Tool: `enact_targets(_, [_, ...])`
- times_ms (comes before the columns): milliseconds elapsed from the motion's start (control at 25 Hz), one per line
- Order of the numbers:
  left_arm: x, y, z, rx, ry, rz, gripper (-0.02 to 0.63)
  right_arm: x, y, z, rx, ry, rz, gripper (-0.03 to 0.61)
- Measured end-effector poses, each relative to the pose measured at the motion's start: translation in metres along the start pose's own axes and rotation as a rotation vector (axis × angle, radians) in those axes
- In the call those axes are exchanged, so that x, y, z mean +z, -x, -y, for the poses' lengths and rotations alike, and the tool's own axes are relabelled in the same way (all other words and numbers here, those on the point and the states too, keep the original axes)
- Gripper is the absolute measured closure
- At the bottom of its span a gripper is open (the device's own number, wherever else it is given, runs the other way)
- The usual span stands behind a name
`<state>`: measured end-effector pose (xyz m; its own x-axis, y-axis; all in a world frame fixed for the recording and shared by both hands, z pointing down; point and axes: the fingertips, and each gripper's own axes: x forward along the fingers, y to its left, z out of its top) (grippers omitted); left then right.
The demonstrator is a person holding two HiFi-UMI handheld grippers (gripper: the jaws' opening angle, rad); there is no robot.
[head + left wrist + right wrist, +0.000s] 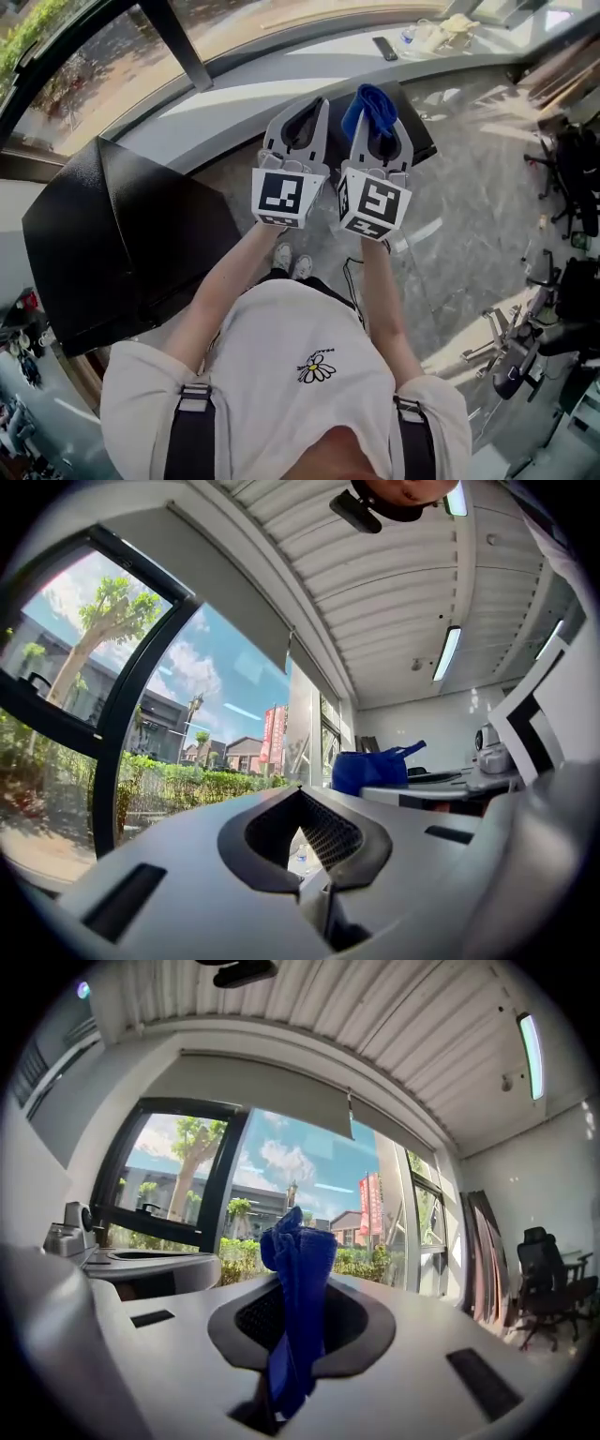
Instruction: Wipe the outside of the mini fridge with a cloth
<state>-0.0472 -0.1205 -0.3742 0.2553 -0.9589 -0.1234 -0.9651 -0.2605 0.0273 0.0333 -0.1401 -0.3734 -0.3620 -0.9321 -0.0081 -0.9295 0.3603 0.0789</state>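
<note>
Marble floor point(450, 244) lies underfoot. The left hand-held gripper point(302, 111) is closed and empty. The right hand-held gripper point(380, 127) pinches the cloth point(372, 101), its free end up, probably for wiping. The black fridge point(122, 234) stands apart, leftward.

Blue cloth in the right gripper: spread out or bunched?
Bunched: the blue cloth stands as a crumpled wad, pinched in the right gripper.

A black office chair point(547, 1274) stands by a wall point(548, 1171).
</note>
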Motion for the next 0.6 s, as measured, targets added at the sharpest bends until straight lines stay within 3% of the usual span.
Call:
enact_targets(200, [0.011,0.038,-0.003,0.036,0.012,0.001,0.611,0.005,0.03,-0.01,0.063,0.045,-0.008,0.514])
enact_targets(400, [0.012,0.061,-0.013,0.06,-0.006,-0.008,0.611,-0.014,0.051,-0.001,0.016,0.032,-0.068,0.514])
enact_targets(600, [0.008,0.07,-0.013,0.063,0.005,-0.015,0.611,-0.013,0.068,-0.004,0.023,0.055,-0.071,0.514])
